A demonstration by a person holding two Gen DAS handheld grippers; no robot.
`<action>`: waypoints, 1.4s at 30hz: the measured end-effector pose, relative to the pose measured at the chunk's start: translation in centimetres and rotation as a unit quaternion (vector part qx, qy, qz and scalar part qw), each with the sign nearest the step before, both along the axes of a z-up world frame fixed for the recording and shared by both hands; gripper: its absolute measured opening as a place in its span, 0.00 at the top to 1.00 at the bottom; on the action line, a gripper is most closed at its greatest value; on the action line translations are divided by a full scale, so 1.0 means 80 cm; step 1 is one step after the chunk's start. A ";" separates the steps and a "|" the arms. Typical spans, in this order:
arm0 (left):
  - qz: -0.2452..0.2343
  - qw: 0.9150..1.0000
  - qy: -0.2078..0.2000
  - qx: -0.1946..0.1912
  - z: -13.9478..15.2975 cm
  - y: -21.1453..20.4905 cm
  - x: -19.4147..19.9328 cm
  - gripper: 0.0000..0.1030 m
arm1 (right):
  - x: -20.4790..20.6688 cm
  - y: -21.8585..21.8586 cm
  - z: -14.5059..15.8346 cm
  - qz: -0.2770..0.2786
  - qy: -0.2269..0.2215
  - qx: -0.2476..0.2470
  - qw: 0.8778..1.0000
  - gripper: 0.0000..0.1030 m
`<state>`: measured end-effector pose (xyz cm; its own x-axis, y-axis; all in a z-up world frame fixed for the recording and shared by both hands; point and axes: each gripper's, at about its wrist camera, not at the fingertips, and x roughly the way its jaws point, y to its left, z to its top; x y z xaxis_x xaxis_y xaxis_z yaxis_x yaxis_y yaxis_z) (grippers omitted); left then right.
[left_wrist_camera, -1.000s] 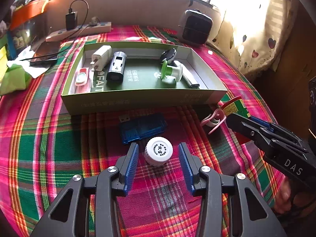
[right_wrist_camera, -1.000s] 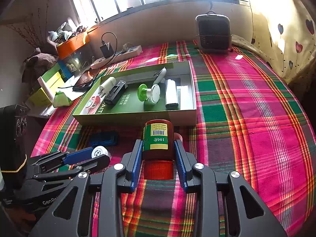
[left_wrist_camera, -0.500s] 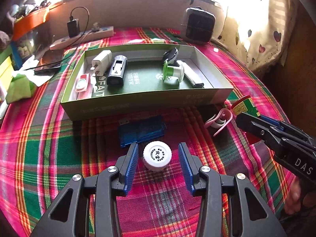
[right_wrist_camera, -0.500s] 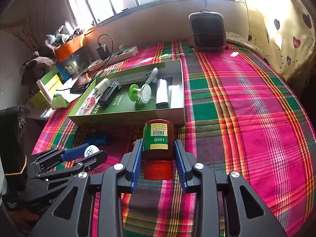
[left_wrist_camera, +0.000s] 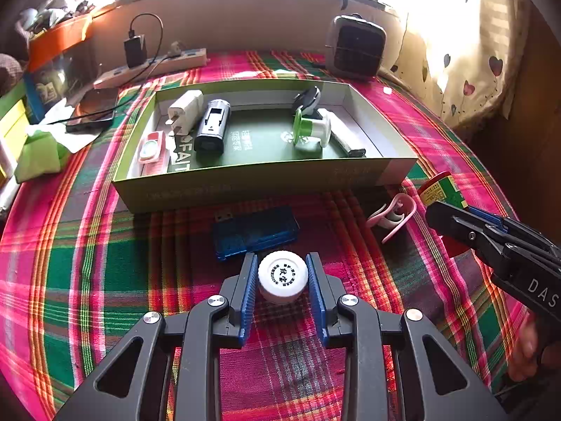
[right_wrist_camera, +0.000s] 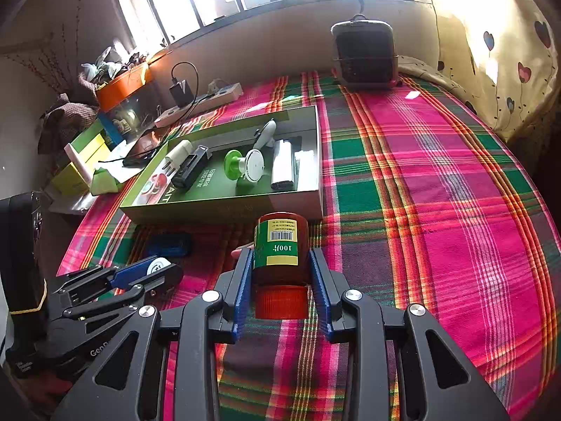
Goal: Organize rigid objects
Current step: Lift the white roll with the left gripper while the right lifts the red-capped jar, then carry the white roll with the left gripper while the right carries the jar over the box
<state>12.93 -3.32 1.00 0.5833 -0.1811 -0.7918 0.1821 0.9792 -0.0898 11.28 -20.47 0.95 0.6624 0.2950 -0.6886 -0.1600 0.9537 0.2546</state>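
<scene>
A small white bottle with a printed cap stands on the plaid cloth. My left gripper has its jaws closing around it, and the blue pads touch its sides. My right gripper is shut on a brown bottle with a green label and an orange cap, held neck toward the camera. The shallow green box lies just beyond, holding a white plug, a black device, a green-and-white spool and other small items. A blue card reader and a pink clip lie in front of the box.
At the back of the table lie a power strip with a charger and a dark heater. A phone and green packets sit at the left. A wide stretch of plaid cloth runs right of the box.
The left gripper's jaws have drawn in from wide apart to touch the white bottle. The right gripper still holds the brown bottle in the same way.
</scene>
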 end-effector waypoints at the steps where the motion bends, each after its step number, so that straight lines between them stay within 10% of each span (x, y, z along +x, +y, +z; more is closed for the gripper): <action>1: 0.000 1.000 0.000 0.000 0.000 0.000 0.000 0.74 | 0.000 0.000 0.000 0.000 0.000 0.000 1.000 0.68; 42: 0.025 0.998 -0.035 -0.045 0.052 0.058 0.070 0.74 | 0.107 0.063 0.051 0.059 -0.005 -0.011 0.998 0.68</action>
